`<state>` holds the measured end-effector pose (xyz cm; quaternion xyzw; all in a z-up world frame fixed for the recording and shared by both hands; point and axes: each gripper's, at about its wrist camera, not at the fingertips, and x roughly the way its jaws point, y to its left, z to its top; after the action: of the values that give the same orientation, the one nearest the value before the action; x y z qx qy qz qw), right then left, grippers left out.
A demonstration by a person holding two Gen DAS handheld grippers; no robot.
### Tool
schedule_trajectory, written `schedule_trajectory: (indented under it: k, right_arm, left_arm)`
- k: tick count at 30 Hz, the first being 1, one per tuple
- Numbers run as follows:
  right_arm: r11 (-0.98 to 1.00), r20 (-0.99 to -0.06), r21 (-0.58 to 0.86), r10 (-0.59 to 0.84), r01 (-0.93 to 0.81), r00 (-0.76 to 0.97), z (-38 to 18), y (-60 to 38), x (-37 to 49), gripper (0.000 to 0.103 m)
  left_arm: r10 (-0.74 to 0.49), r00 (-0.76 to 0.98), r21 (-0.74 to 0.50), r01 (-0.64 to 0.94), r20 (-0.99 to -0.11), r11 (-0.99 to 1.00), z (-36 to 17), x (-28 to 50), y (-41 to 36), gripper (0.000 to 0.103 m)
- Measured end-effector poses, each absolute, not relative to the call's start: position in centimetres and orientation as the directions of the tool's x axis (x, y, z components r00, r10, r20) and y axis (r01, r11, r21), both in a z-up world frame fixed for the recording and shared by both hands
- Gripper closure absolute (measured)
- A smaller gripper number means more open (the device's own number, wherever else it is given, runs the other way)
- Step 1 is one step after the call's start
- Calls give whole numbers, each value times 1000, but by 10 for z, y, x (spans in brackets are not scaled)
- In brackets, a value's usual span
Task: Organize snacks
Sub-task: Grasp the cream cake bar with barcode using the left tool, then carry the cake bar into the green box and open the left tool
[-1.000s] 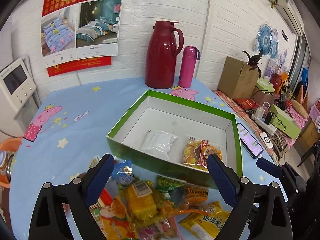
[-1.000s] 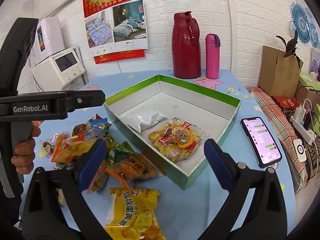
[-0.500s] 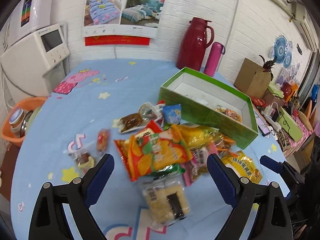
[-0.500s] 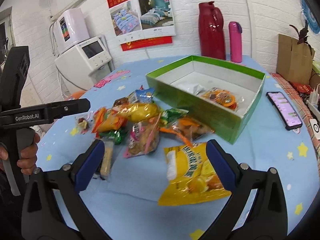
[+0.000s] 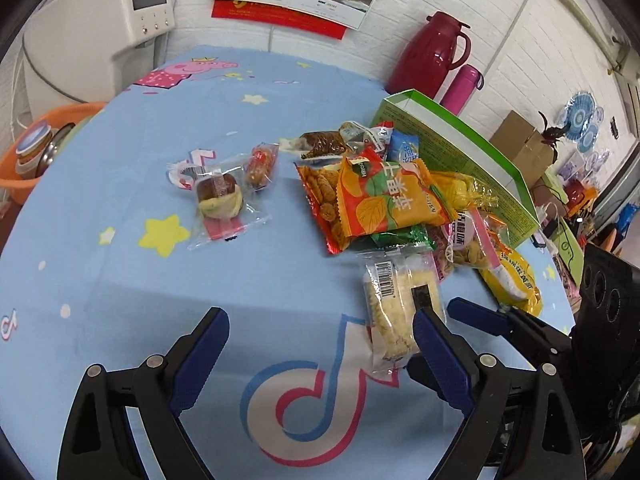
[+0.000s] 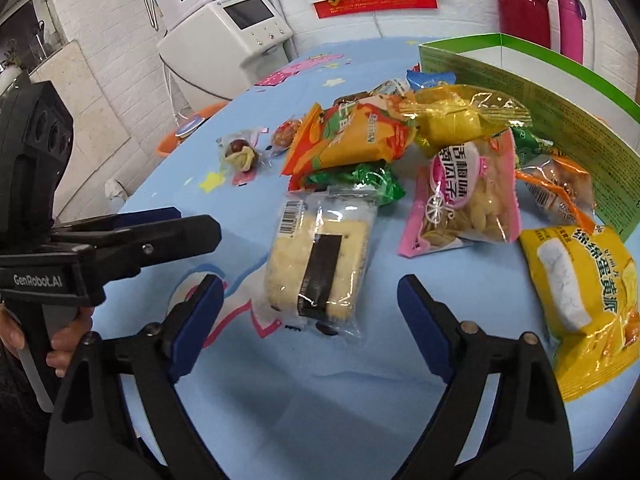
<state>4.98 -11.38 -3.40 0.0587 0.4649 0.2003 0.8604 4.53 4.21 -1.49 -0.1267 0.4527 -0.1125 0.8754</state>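
Right wrist view: right tool (image 6: pixel 310 326) gapes wide, empty, lined up on the rice cake (image 6: pixel 318 266) lying flat on the counter (image 6: pixel 280 400), just short of the snack pile (image 6: pixel 400 136) beside the box (image 6: pixel 560 104). Left tool (image 5: pixel 320 356) also wide, empty. Pack looks light, crinkly, slippery, crumbly inside; best pinched gently across its short sides, mid-length.

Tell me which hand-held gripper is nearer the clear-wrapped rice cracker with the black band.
Right. The right hand-held gripper frames the rice cracker; the left hand-held gripper sits off to its left side.
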Motion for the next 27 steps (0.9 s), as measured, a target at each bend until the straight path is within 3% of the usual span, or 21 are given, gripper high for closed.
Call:
schedule_trajectory:
  k: [5, 19, 21, 26, 27]
  right_arm:
    - [921, -781, 291, 385, -260, 492, -37, -124, 48, 32]
    - [895, -760, 330, 441, -300, 479, -41, -120, 51, 44]
    - [896, -758, 337, 441, -291, 480, -41, -122, 50, 46]
    - [901, -762, 330, 429, -280, 484, -42, -125, 50, 60]
    - [901, -764, 331, 431, -282, 481, -42, -124, 50, 61]
  left_arm:
    - [-408, 500, -373, 173, -764, 911, -23, 63, 20, 32]
    - [-453, 449, -410, 195, -770, 891, -30, 80, 6, 36]
    - [-454, 441, -410, 196, -774, 891, -32, 83, 4, 48]
    - [-451, 439, -399, 211, -777, 892, -34, 84, -4, 50]
    - [-460, 434, -407, 214, -774, 888, -34, 84, -5, 59]
